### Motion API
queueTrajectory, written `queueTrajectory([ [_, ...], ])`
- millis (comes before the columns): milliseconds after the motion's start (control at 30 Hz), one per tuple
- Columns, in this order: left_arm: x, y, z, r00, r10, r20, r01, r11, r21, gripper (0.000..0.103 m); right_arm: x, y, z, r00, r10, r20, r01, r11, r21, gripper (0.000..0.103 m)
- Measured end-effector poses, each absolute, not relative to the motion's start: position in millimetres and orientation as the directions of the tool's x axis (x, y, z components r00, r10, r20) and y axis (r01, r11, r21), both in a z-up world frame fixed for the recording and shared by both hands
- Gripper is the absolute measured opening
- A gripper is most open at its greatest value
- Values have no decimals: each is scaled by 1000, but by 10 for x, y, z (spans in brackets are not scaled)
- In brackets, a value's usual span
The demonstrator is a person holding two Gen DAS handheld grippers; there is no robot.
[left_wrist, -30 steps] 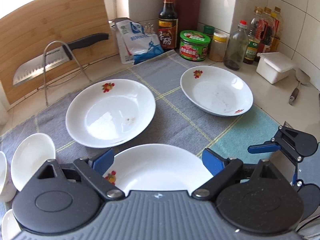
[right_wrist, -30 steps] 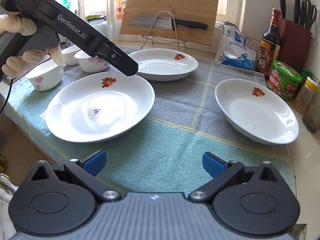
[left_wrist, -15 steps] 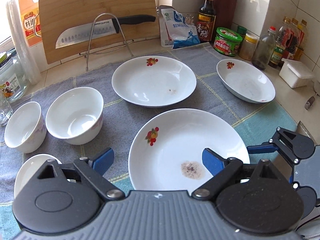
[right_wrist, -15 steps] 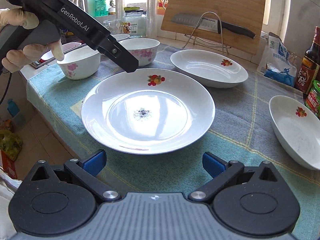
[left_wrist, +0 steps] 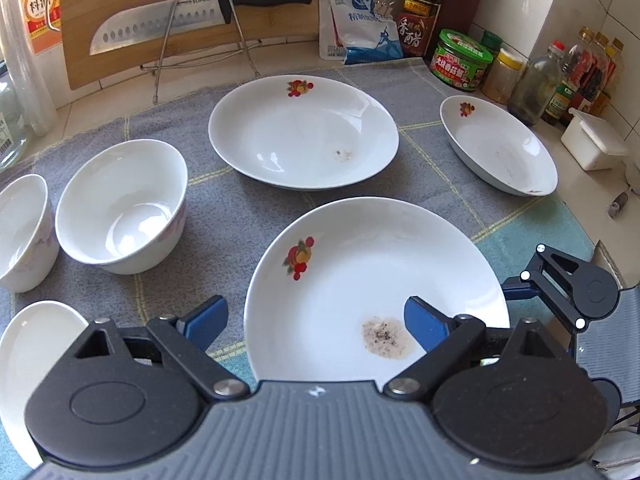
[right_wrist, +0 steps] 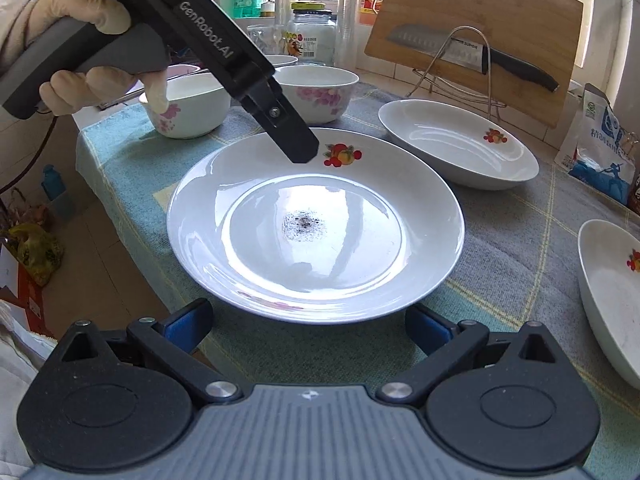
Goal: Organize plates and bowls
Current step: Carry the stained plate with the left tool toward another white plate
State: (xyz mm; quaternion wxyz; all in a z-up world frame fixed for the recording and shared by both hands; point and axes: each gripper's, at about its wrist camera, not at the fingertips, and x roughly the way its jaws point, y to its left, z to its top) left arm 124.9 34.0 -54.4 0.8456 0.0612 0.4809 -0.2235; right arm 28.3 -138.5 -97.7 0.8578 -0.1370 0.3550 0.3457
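Three white plates with fruit prints lie on a grey-and-teal cloth. The near plate [left_wrist: 372, 280] [right_wrist: 316, 224] has a dark crumb stain at its middle. My left gripper [left_wrist: 316, 320] is open and empty, hovering over this plate's near-left rim; it also shows in the right wrist view [right_wrist: 296, 144]. My right gripper [right_wrist: 308, 324] is open and empty at the plate's near rim. A second plate [left_wrist: 304, 132] [right_wrist: 456, 144] lies behind, a third [left_wrist: 500, 144] [right_wrist: 612, 292] to the right. White bowls [left_wrist: 120, 204] [right_wrist: 316, 92] stand at the left.
A knife on a wire rack [left_wrist: 200, 16] leans on a cutting board [right_wrist: 476, 28] at the back. Sauce bottles and jars [left_wrist: 460, 60] and a white box [left_wrist: 592, 140] line the right wall. A salt bag [left_wrist: 360, 28] stands behind the plates. The counter edge [right_wrist: 116, 188] is at the left.
Both grippers have swung left and come closer to the near stained plate, which now fills the middle of both views. The bowls have come into the left wrist view. Both grippers stayed open.
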Motion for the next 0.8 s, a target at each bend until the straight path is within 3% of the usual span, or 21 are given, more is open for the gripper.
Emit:
queueTrajectory([
  [800,1800,125,-756,155,-370,-916,581,784,-219,94,404,-1386,-985,505,513,-694,-694,719,26,103],
])
